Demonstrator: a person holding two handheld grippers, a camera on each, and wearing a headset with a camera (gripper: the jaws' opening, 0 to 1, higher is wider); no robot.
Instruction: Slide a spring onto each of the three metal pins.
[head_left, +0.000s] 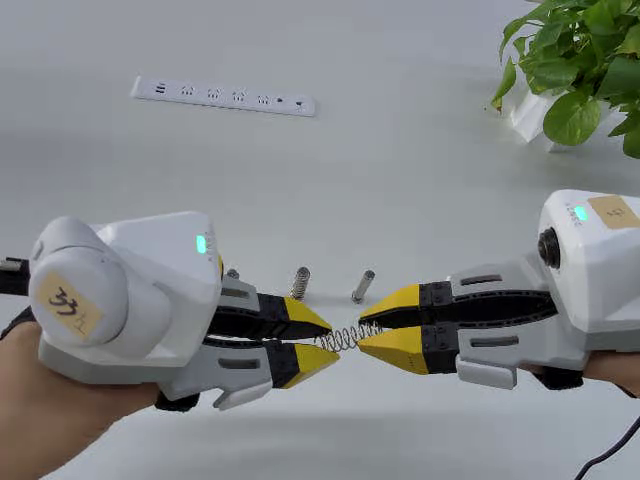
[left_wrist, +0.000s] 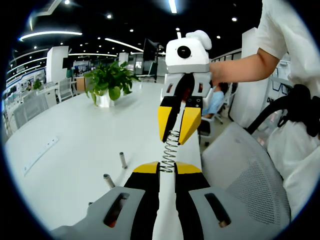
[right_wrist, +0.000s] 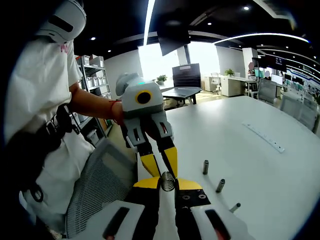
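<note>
Head view: the spring (head_left: 348, 337) bridges the left gripper (head_left: 331, 340) and right gripper (head_left: 362, 329), in front of three metal pins (head_left: 300, 283). Left gripper view: its jaws nip the spring's near end. Right gripper view: jaws clamped on the other end

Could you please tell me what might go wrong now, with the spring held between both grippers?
The thin coiled metal spring is clamped between the left gripper and the right gripper, so pulling apart may overstretch it. If one end slips, it could flick off the white table, away from the short metal pins.
</note>
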